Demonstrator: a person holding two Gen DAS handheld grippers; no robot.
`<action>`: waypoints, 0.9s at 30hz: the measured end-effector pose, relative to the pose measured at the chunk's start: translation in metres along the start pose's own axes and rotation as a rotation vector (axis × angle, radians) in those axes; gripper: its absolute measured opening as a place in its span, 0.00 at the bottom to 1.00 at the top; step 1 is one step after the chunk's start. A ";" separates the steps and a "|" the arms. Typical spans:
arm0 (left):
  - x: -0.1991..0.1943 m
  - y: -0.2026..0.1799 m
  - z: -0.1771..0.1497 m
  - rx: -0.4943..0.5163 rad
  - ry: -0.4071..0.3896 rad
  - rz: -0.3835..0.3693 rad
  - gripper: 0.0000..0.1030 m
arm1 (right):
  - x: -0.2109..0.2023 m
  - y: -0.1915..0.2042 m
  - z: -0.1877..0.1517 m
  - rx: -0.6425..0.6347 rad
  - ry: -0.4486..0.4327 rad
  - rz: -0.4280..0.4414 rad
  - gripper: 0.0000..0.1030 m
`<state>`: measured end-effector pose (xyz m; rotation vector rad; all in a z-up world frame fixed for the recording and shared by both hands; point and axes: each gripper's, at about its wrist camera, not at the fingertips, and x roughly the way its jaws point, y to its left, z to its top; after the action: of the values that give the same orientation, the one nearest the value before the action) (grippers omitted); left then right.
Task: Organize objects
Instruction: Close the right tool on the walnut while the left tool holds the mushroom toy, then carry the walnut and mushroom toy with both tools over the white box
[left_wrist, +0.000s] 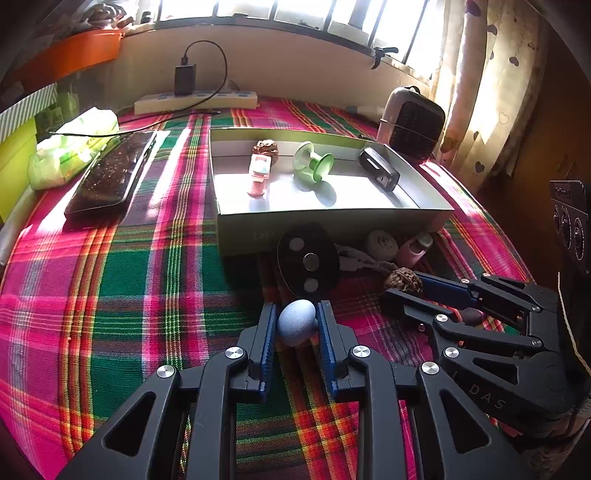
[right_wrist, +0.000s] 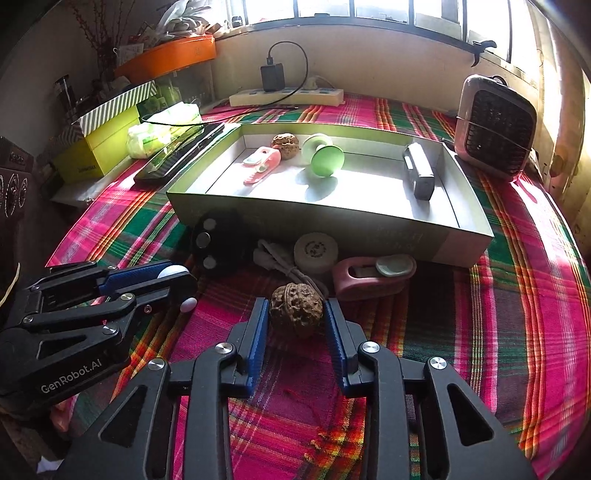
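2 grippers (left_wrist: 297, 324) (right_wrist: 295, 314) clamp crosswise egg (left_wrist: 296, 322), walnut (right_wrist: 295, 314).

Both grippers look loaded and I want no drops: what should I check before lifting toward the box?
1. Left gripper pads on the egg: ok.
2. Right gripper pads on the walnut: cannot tell, slight gaps show.
3. Grippers apart from each other: ok.
4. Bare floor in the box: ok.
5. Cable clear of the walnut: cannot tell.
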<state>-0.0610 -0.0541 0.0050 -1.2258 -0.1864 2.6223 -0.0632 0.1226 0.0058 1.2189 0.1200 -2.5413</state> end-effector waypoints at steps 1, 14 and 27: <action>0.000 0.000 0.000 0.000 0.000 -0.001 0.21 | 0.000 0.000 0.000 0.000 0.000 0.000 0.29; -0.001 0.000 0.000 -0.001 -0.001 -0.003 0.20 | -0.001 0.001 -0.002 0.011 -0.006 0.008 0.29; -0.007 0.000 0.004 0.001 -0.017 -0.010 0.19 | -0.012 -0.002 0.003 0.028 -0.036 0.028 0.29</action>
<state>-0.0599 -0.0559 0.0124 -1.1996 -0.1933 2.6251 -0.0589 0.1273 0.0165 1.1764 0.0592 -2.5472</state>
